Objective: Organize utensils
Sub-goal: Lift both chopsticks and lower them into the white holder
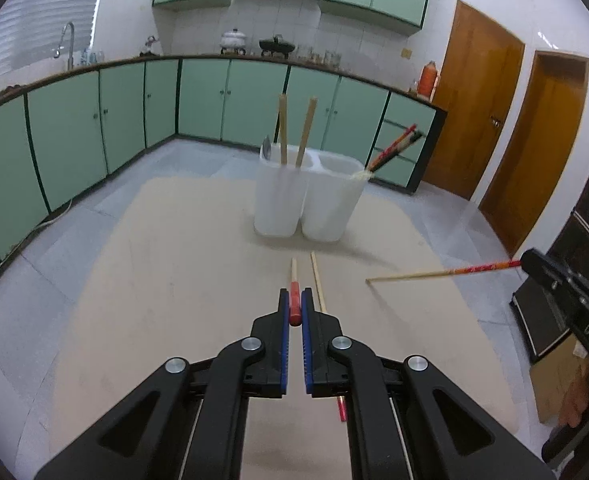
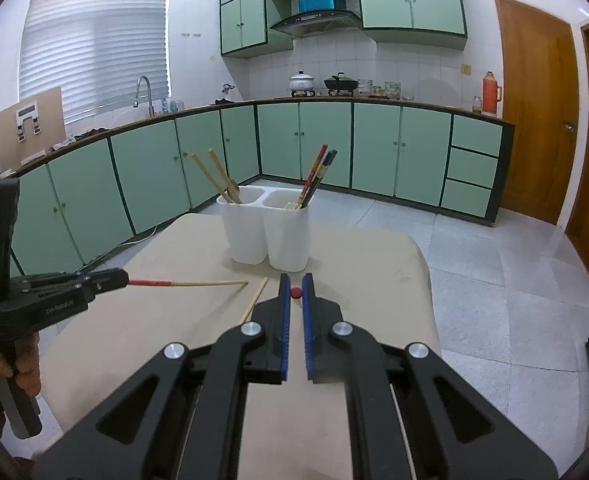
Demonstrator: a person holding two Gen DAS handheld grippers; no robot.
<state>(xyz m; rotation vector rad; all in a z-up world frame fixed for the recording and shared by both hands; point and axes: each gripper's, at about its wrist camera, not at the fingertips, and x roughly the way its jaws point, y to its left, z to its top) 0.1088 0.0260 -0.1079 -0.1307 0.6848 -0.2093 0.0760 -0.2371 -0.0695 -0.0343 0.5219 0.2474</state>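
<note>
A white two-compartment holder (image 1: 308, 204) is standing upright on the table, holding chopsticks; one red-ended chopstick (image 1: 294, 292) is sitting in each claw

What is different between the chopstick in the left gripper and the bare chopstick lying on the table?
The red-ended chopstick is clamped in the left gripper and lifted; the plain chopstick lies loose on the table. The red-ended chopstick has a red upper end; the plain chopstick is bare pale wood as far as it shows. Both are thin, and both are outside the white holder.
</note>
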